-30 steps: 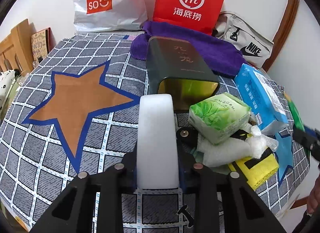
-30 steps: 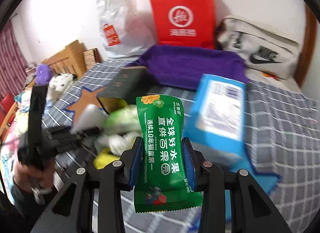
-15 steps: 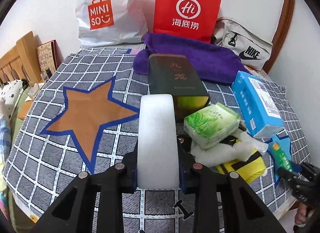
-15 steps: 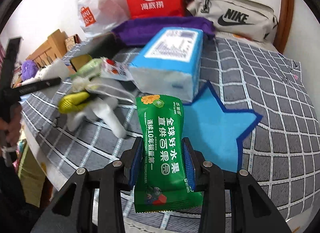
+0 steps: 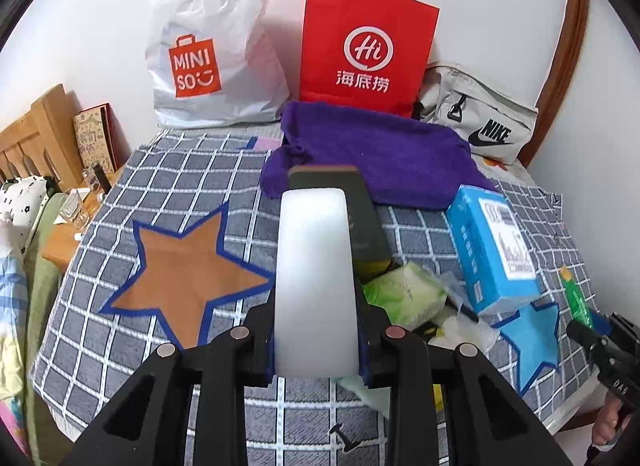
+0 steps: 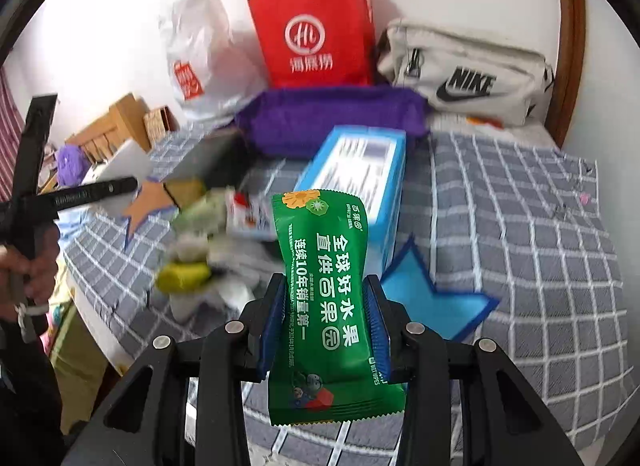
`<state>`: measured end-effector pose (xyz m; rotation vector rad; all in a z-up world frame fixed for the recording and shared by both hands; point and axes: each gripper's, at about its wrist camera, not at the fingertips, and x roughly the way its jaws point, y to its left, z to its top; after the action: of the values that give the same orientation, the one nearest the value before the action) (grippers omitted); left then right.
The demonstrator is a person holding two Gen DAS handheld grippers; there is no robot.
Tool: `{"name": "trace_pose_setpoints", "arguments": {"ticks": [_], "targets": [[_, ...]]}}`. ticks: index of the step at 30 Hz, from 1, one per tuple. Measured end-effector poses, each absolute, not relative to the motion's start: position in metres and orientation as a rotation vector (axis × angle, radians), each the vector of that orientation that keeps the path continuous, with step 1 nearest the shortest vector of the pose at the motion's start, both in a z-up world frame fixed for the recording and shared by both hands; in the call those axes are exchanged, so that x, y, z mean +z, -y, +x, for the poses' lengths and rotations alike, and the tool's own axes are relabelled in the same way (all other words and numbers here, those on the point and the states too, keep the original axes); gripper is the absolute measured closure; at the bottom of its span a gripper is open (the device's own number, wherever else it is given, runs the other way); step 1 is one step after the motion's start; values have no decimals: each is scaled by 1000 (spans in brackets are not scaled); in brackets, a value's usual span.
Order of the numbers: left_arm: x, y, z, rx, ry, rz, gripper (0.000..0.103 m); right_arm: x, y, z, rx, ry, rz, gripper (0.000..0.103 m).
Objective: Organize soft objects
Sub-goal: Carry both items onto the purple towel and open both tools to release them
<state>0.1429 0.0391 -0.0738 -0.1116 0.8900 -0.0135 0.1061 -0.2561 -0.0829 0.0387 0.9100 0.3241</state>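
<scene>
My left gripper (image 5: 316,340) pinches the white foam block (image 5: 314,282) and my right gripper (image 6: 326,326) the green wipes packet (image 6: 330,306), both at lower centre, probably for sorting.

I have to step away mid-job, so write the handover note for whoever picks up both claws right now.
Left claw: shut on a white translucent soft block, held above the grey checked cloth.
Right claw: shut on a green wet-wipes sachet, also in the air.
On the cloth: a loose pile with a light green tissue pack, a blue tissue box and a dark open-ended box; purple towel behind them.
Done: two items picked up.
Left: set both down, then sort the pile. Where they go is not evident.
</scene>
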Motion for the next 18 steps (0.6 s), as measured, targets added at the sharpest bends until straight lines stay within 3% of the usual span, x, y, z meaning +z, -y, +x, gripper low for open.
{"name": "trace_pose_setpoints", "arguments": {"ticks": [18], "targets": [[-42, -37, 233, -6, -892, -84, 75, -31, 246, 223, 276, -855, 32, 64]]}}
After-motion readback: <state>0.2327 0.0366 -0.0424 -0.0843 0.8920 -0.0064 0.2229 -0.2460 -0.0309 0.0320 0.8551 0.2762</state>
